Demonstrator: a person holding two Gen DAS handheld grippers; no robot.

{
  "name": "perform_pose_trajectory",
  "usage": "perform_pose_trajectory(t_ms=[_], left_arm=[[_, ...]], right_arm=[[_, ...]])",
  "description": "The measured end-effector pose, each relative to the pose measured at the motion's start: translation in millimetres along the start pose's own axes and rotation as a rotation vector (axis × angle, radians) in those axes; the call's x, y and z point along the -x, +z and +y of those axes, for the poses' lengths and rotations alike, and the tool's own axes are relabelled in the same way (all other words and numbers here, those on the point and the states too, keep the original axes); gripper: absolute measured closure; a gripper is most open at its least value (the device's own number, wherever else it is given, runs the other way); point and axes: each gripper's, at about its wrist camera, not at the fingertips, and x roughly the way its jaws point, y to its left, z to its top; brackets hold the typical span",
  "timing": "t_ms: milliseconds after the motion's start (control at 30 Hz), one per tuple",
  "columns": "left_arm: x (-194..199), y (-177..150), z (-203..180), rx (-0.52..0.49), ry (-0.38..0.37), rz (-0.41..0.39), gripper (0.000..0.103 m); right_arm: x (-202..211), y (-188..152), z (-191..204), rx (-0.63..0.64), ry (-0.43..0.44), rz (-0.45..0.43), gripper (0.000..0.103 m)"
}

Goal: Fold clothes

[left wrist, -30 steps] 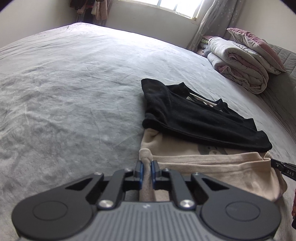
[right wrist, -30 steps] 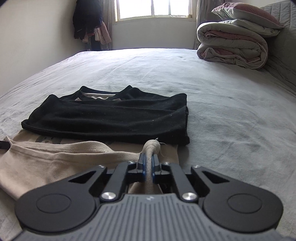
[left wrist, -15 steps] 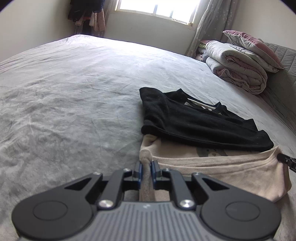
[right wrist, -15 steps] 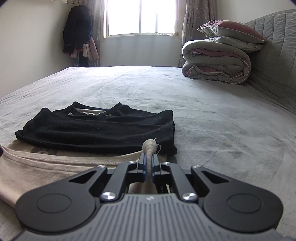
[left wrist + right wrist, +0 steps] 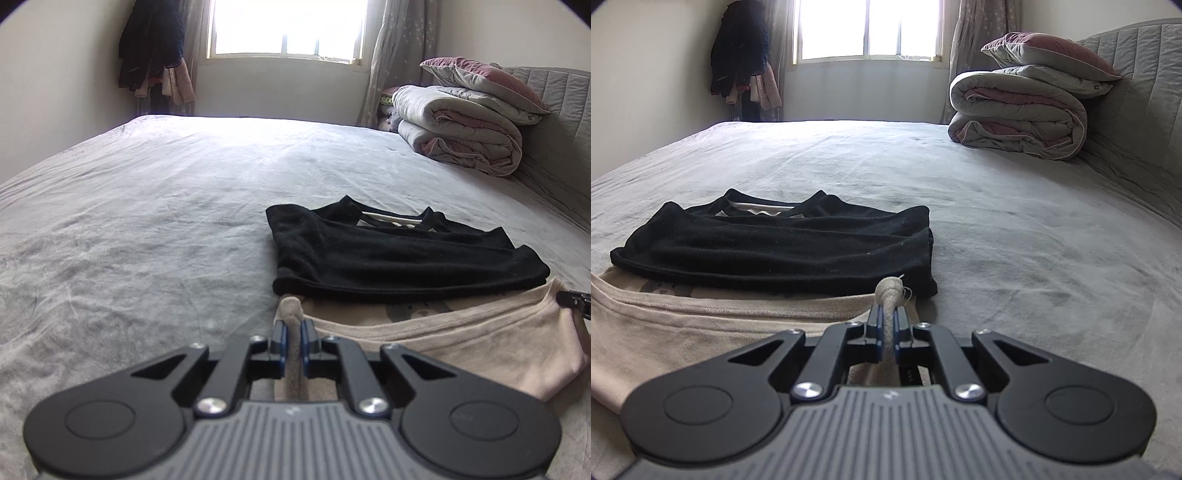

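A beige garment [image 5: 443, 343] lies on the grey bed [image 5: 147, 221], its near edge raised and stretched between both grippers. My left gripper [image 5: 291, 332] pinches the left corner of that edge, its jaws closing on the bunched cloth. My right gripper [image 5: 887, 325] is shut on the right corner, a roll of beige garment [image 5: 701, 325] poking out past the pads. Its tip [image 5: 574, 301] shows at the right edge of the left wrist view. A folded black garment [image 5: 388, 254] rests on the far part of the beige one; it also fills the left of the right wrist view [image 5: 783, 247].
A rolled duvet [image 5: 461, 140] with a pillow [image 5: 487, 81] on top sits at the far right against the padded headboard [image 5: 1137, 92]. Dark clothes [image 5: 151, 48] hang in the far left corner beside the window [image 5: 284, 29]. Bare grey sheet spreads left and beyond the garments.
Both grippers have tipped upward, bringing the window and walls into view, and the left one has rolled level. Each keeps its hold on the beige edge.
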Motion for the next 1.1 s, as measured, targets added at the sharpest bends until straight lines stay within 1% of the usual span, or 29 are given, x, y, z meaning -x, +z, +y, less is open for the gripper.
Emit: perform_pose_trajectory(t_ms=[133, 233, 300, 367, 533, 600, 633, 667, 700, 733, 767, 833, 900, 967, 1033, 1100], left_arm=[[5, 8, 2, 0.019, -0.01, -0.063, 0.095], [3, 13, 3, 0.042, -0.01, -0.094, 0.095], [-3, 15, 3, 0.045, -0.004, -0.09, 0.095], [-13, 16, 1, 0.05, 0.0, -0.066, 0.095], [-42, 12, -2, 0.065, 0.038, 0.011, 0.094], [-43, 12, -4, 0.063, 0.059, 0.016, 0.09], [-44, 12, -5, 0.062, 0.069, 0.018, 0.089], [-44, 11, -6, 0.062, 0.08, 0.02, 0.084], [-45, 11, -7, 0.061, 0.09, 0.022, 0.081], [-44, 11, -8, 0.059, 0.096, 0.019, 0.075], [-39, 13, -9, 0.054, 0.091, 0.002, 0.071], [-32, 15, -12, 0.045, 0.065, -0.026, 0.07], [-26, 18, -16, 0.033, 0.028, -0.048, 0.069], [-23, 18, -24, -0.002, -0.018, -0.061, 0.069], [-26, 15, -35, -0.055, -0.066, -0.039, 0.067], [-35, 9, -48, -0.112, -0.099, 0.014, 0.067]], right_arm=[[7, 3, -1, 0.001, -0.016, -0.044, 0.097], [10, 6, -2, -0.002, -0.034, -0.077, 0.097], [8, 7, -5, -0.006, -0.042, -0.083, 0.097], [7, 8, -7, -0.01, -0.049, -0.088, 0.097], [-12, 4, -15, -0.029, -0.044, 0.005, 0.097], [-17, 2, -19, -0.045, -0.033, 0.041, 0.093], [-18, 2, -21, -0.056, -0.037, 0.046, 0.085], [-16, 4, -22, -0.063, -0.041, 0.041, 0.075], [-14, 5, -23, -0.069, -0.045, 0.034, 0.071], [-10, 8, -24, -0.075, -0.041, 0.024, 0.069], [-8, 10, -23, -0.071, -0.027, 0.016, 0.069], [-2, 16, -22, -0.063, 0.002, -0.002, 0.069], [-1, 17, -14, -0.044, 0.053, 0.0, 0.069], [0, 18, -7, -0.024, 0.105, 0.004, 0.069], [-2, 15, 2, 0.011, 0.14, 0.025, 0.069], [-7, 10, 12, 0.052, 0.159, 0.053, 0.069]])
